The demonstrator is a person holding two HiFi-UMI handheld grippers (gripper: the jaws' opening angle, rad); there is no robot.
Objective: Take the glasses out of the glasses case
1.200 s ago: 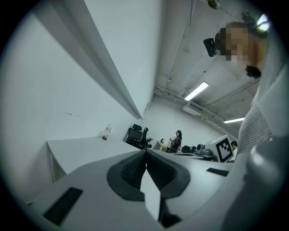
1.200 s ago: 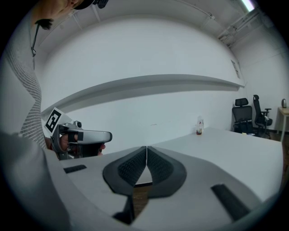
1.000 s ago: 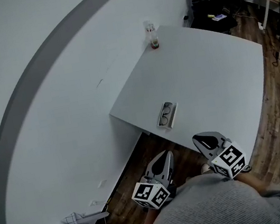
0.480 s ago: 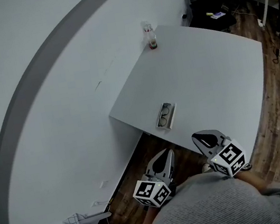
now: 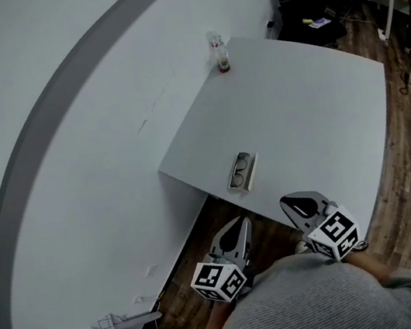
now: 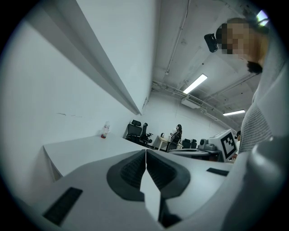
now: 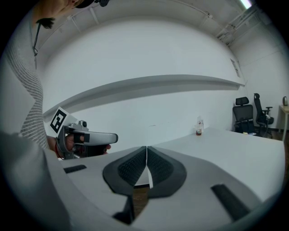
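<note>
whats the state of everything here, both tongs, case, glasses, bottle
left tongs: shut, empty, short of the table
right tongs: shut, empty, short of the table
glasses case: open, lying flat near the table's near edge
glasses: lying inside the case, not yet taken out
bottle: upright at the table's far corner

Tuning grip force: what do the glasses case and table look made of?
Glasses case: pale, matte, straight stiff walls; probably hard plastic or card, too small to be sure.
Table: smooth matte white top with a thin crisp edge; likely laminate board.
</note>
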